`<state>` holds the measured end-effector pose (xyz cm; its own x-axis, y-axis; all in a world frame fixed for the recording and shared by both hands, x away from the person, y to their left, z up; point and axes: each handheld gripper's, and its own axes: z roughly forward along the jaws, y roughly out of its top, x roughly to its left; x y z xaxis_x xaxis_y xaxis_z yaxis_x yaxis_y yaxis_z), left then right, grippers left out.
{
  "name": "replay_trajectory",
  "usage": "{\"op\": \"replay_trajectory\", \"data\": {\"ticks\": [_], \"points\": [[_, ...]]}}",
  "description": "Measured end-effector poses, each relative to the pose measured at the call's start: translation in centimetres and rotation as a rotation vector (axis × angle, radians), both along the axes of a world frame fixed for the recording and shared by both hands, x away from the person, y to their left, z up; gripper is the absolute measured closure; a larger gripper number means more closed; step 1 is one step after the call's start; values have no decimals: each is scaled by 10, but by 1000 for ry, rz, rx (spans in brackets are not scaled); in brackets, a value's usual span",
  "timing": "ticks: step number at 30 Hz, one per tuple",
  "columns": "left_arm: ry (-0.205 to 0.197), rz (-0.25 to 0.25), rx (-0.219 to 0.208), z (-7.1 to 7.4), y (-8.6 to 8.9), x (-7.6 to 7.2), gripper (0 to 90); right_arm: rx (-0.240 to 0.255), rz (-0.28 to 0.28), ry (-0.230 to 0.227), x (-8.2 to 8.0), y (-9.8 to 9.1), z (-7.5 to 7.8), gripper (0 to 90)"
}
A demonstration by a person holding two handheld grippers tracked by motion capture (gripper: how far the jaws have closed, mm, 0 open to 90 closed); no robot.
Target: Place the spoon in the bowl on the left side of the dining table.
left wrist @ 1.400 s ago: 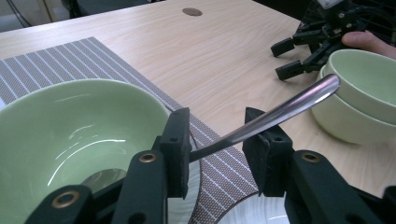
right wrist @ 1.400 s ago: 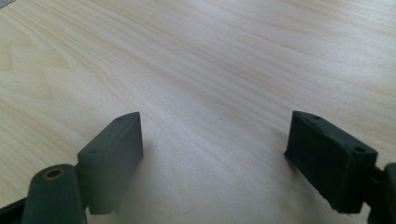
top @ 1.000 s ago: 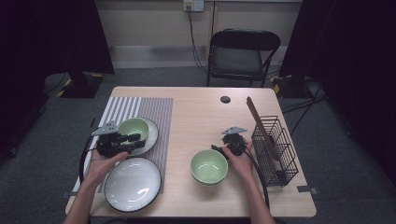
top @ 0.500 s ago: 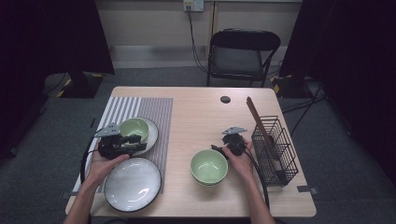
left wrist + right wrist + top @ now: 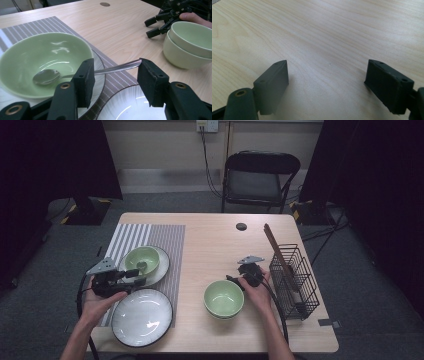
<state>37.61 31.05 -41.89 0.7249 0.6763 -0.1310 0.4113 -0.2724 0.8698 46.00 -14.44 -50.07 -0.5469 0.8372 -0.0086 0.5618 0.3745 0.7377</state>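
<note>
The spoon [image 5: 75, 72] lies with its scoop inside the green bowl [image 5: 42, 62] on the striped placemat [image 5: 150, 240], its handle running out over the bowl's rim and across the gap between the left gripper [image 5: 113, 80] jaws; the handle tip touches the far pad while the near pad stands clear of it, so nothing is clamped — these jaws have just been opening. The left gripper view shows that contact and two stacked bowls [image 5: 190, 42] beside the bowl; the high view adds the white plate [image 5: 142, 316] just below the bowl and the wire rack [image 5: 295, 280] well apart. The right gripper [image 5: 327, 82] hangs wide apart over bare table [image 5: 324, 30]. Since a second ago the left gripper has drawn back from the bowl.
</note>
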Motion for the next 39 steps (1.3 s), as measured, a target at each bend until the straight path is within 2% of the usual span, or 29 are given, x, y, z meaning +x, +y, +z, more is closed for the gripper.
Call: {"op": "replay_trajectory", "data": {"ticks": [3, 10, 15, 19, 21, 29, 31, 33, 35, 38, 39], "points": [[-5, 19, 5, 2, 8, -3, 476, 0, 0, 0, 0, 0, 0, 182], [-17, 56, -13, 7, 20, -6, 487, 0, 0, 0, 0, 0, 0, 182], [-27, 35, -28, 10, 12, -5, 507, 0, 0, 0, 0, 0, 0, 182], [-43, 34, -9, 16, 6, -3, 522, -1, 0, -1, 0, 0, 0, 182], [-44, 29, -12, 16, 7, -4, 535, 0, 0, 0, 0, 0, 0, 182], [-41, 93, -13, 11, 29, -9, 506, 0, 0, 0, 0, 0, 0, 182], [-46, 103, -27, 12, 34, -10, 508, 1, 1, -1, 0, 0, 0, 182], [-64, 125, -16, 13, 39, -10, 512, 0, 0, -1, 0, 0, 0, 182], [-56, 156, -38, 14, 44, -9, 539, 0, 0, 0, 0, 0, 0, 182], [-63, 149, -46, 18, 45, -10, 559, 0, 0, 0, 0, 0, 0, 182], [-60, 140, -63, 19, 44, -11, 560, 0, 0, 0, 0, 0, 0, 182]]}}
